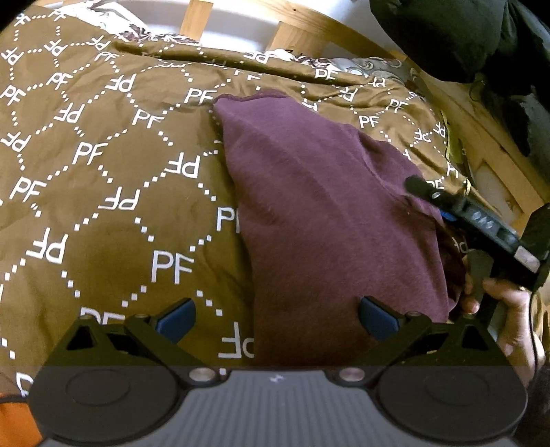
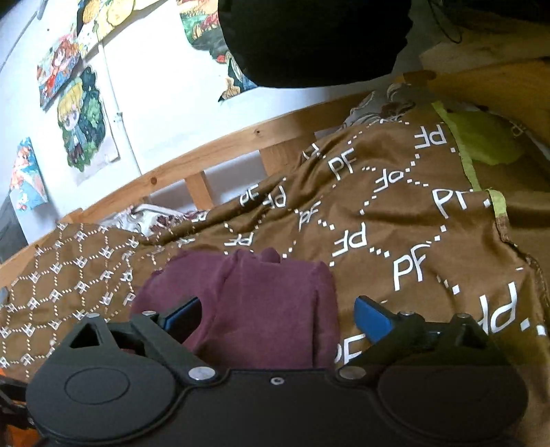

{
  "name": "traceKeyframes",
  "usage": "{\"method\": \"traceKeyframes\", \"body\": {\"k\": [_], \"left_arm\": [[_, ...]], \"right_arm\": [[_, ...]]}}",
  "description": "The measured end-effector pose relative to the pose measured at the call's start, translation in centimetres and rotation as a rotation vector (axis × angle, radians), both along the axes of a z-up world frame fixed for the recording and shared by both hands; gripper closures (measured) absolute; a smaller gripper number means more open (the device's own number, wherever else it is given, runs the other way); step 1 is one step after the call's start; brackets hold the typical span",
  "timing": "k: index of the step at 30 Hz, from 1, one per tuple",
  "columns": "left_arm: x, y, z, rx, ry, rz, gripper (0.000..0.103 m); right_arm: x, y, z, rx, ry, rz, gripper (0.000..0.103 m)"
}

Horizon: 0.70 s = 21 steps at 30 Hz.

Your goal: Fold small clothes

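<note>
While both grippers — the left gripper (image 1: 276, 318) and the right gripper (image 2: 278, 318) — stand wide open and grip nothing, the maroon garment (image 1: 319, 206) lies part-folded near the bed's (image 1: 86, 154) far edge, so a fold looks just laid — next, pinch a free edge.

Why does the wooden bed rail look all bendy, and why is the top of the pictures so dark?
Left wrist view: the fisheye lens curves the wooden bed rail near the edge; the purple garment in the middle stays sharp. Right wrist view: the rail bows too, a black out-of-focus shape blocks the top, and the wall posters look soft and washed out by bright light.
</note>
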<state>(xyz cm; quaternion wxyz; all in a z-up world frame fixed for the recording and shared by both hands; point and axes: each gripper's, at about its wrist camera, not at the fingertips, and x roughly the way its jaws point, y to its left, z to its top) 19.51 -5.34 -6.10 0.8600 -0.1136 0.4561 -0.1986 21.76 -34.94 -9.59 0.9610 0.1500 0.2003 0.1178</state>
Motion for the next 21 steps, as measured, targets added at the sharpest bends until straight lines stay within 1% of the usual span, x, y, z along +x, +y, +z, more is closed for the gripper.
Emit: {"method": "traceKeyframes", "body": {"k": [2,3,5,6,8,9,11,14,17,18,19,21], "left_arm": [[0.1,-0.2,0.2,0.008,-0.017,-0.008,0.001],[0.1,-0.4,0.3,0.016,-0.032,-0.011,0.001],[0.1,-0.9,0.4,0.035,-0.051,-0.022,0.001],[0.1,-1.2,0.3,0.048,-0.059,-0.03,0.001],[0.3,-1.6,0.3,0.057,-0.061,-0.034,0.001],[0.4,-1.7,0.2,0.055,-0.054,-0.035,0.001],[0.7,-1.8,0.1,0.052,-0.037,-0.038,0.001],[1.1,-1.8,-0.2,0.041,-0.006,-0.046,0.0],[2.1,-1.5,-0.4,0.011,0.054,-0.061,0.0],[2.5,-1.4,-0.4,0.002,0.073,-0.065,0.0],[2.7,-1.3,-0.4,-0.004,0.088,-0.066,0.001],[3.0,-1.2,-0.3,-0.015,0.098,-0.076,0.004]], "right_arm": [[0.2,0.4,-0.3,-0.048,0.017,-0.015,0.018],[0.3,0.7,-0.5,-0.079,0.031,-0.028,0.021],[0.4,1.2,-0.8,-0.118,0.047,-0.044,0.03],[0.4,1.2,-0.8,-0.122,0.05,-0.044,0.033],[0.4,1.2,-1.0,-0.111,0.059,-0.034,0.046],[0.5,1.1,-1.1,-0.096,0.066,-0.029,0.048],[0.5,0.9,-1.3,-0.068,0.076,-0.025,0.055],[0.6,0.9,-1.3,-0.042,0.087,-0.021,0.059],[0.6,1.0,-1.3,-0.029,0.089,-0.021,0.066],[0.6,1.0,-1.2,-0.022,0.089,-0.021,0.07],[0.5,1.0,-1.2,-0.017,0.087,-0.025,0.074],[0.4,1.1,-1.1,-0.017,0.081,-0.03,0.077]]}}
